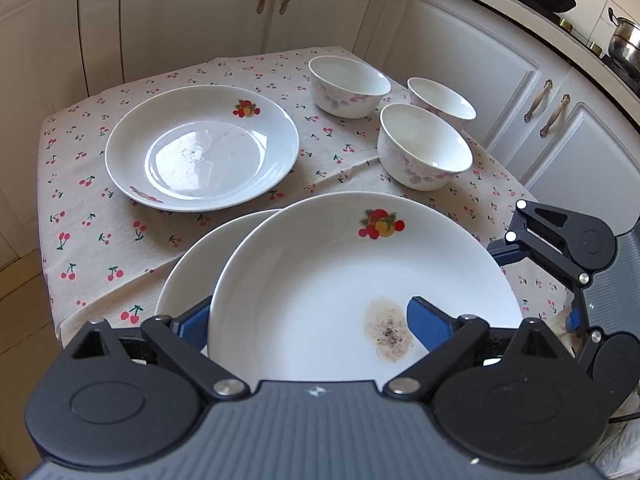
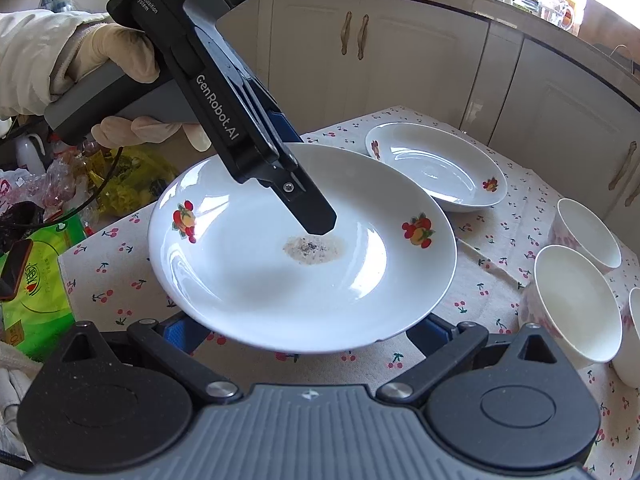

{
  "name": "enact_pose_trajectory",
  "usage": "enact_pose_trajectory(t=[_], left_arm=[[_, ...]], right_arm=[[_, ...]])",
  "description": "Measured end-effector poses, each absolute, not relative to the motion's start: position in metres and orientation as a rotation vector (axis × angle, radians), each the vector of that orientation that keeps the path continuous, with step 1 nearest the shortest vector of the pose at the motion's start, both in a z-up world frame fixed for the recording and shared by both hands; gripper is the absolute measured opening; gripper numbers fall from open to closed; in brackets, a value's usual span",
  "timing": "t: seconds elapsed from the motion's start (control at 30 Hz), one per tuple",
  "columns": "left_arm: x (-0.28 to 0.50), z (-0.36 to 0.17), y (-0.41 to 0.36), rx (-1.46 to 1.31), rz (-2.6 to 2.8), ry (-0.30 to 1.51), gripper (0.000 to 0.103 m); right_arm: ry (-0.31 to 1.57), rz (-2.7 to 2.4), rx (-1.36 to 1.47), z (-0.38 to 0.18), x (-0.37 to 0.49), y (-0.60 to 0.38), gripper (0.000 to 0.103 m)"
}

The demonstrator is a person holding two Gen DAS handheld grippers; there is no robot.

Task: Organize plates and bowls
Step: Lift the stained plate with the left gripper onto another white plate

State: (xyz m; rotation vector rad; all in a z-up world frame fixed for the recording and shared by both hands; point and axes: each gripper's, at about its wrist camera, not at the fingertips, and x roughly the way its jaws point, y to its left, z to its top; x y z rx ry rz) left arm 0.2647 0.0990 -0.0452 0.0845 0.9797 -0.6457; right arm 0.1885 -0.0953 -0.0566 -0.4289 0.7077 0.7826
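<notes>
Both grippers at the stained plate (image 2: 300, 248).
Left gripper (image 1: 308, 320) grips its rim, fingers wide; right gripper (image 2: 308, 334) seemingly open beneath it.

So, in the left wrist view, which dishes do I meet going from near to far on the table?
White stained plate with fruit print → clean white plate with fruit print → nearest white floral bowl → white floral bowl at the far edge of the cherry-print tablecloth.
</notes>
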Motion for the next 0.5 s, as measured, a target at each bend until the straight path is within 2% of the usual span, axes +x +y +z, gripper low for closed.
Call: enact_pose_trajectory(t=[0.5], left_arm=[[0.277,-0.063,0.102,0.076,-0.634,1.022,0.097]], right_arm=[[0.743,0.769,-0.429,-0.059,0.194,-0.087,0.103]])
